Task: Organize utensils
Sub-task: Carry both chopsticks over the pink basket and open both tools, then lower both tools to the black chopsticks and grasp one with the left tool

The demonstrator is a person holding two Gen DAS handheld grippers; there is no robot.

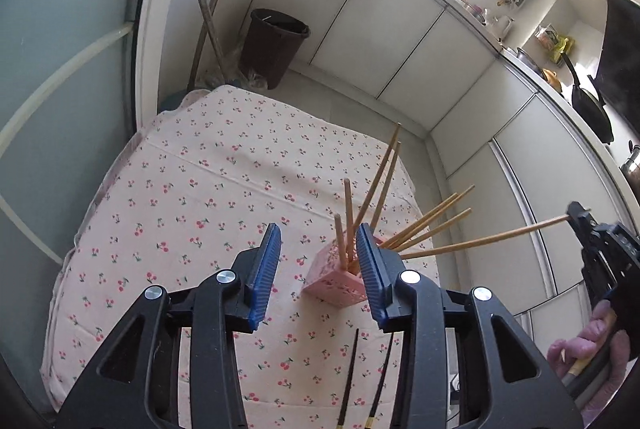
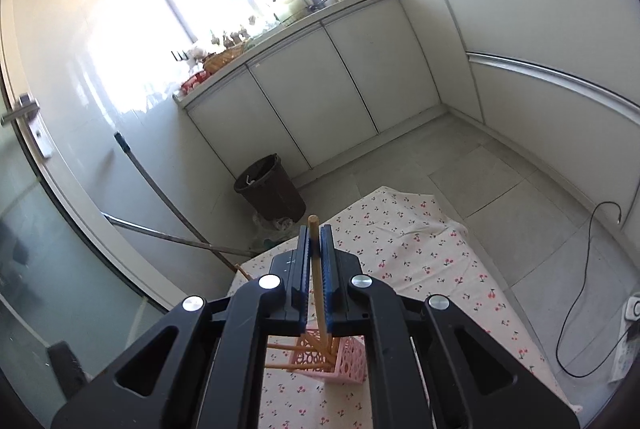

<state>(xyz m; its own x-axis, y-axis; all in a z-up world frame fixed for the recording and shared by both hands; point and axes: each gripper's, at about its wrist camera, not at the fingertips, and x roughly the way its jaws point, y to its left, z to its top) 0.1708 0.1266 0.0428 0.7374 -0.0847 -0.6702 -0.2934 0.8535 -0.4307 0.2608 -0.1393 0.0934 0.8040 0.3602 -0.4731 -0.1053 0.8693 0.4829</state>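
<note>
A pink perforated holder (image 1: 336, 279) stands on the cherry-print tablecloth (image 1: 200, 189) with several wooden chopsticks (image 1: 376, 185) leaning in it. My left gripper (image 1: 318, 265) is open and empty, its jaws wide apart just before the holder. Two dark chopsticks (image 1: 350, 369) lie on the cloth below it. My right gripper (image 2: 317, 253) is shut on a wooden chopstick (image 2: 318, 293) whose lower end is in the holder (image 2: 340, 361). In the left wrist view the right gripper (image 1: 580, 219) holds that chopstick (image 1: 480, 241) by its top end.
A dark bin (image 1: 276, 45) and long poles (image 1: 208, 13) stand on the floor beyond the table. White cabinets (image 1: 400, 41) line the far side. A black cable (image 2: 580, 309) runs over the floor tiles at the right to a socket strip (image 2: 628, 341).
</note>
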